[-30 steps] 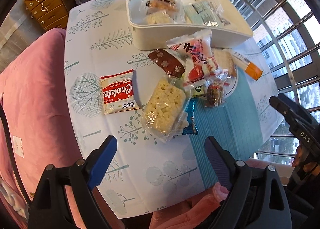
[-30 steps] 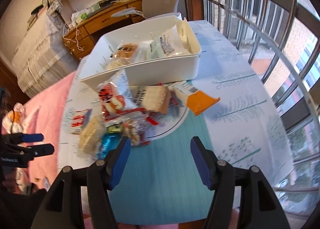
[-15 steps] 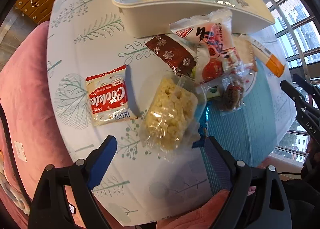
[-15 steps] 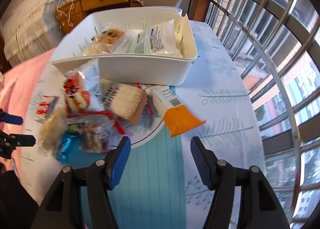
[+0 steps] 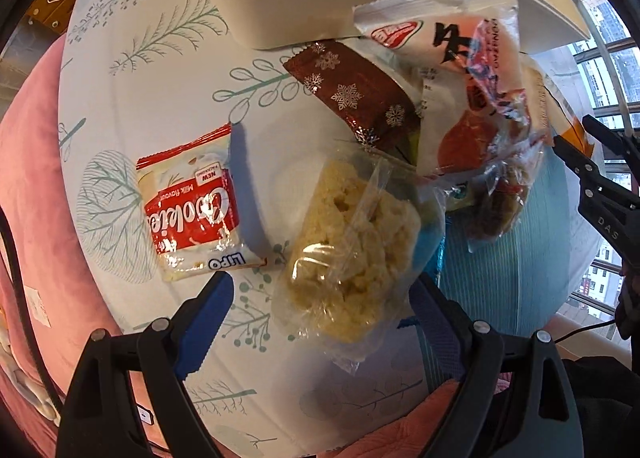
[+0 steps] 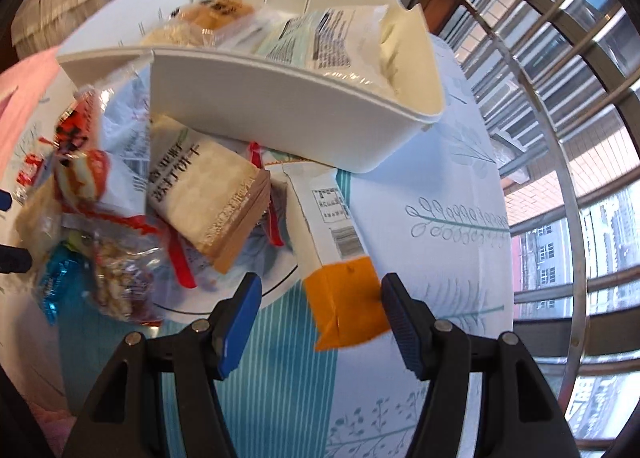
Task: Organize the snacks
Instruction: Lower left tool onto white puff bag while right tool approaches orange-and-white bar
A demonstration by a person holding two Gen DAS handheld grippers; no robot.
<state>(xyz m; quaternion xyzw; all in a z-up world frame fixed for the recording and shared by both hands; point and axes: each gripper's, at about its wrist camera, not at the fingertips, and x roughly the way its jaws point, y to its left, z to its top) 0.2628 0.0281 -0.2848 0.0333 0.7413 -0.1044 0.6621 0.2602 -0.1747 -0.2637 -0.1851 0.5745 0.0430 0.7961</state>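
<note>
We have lowered both grippers, jaws apart: left gripper straddles the puffed-rice cake, right gripper the orange-ended packet, ready to grasp.

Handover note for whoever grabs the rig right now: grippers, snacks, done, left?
Left gripper: open, empty, over the clear bag of puffed rice.
Right gripper: open, empty, around the orange end of the white-and-orange packet, not closed on it.
Done: a few packets already in the white bin.
Left: the cookies pack, brown snowflake bar, beige cracker pack and the rest of the pile on the table in front of the bin.
</note>
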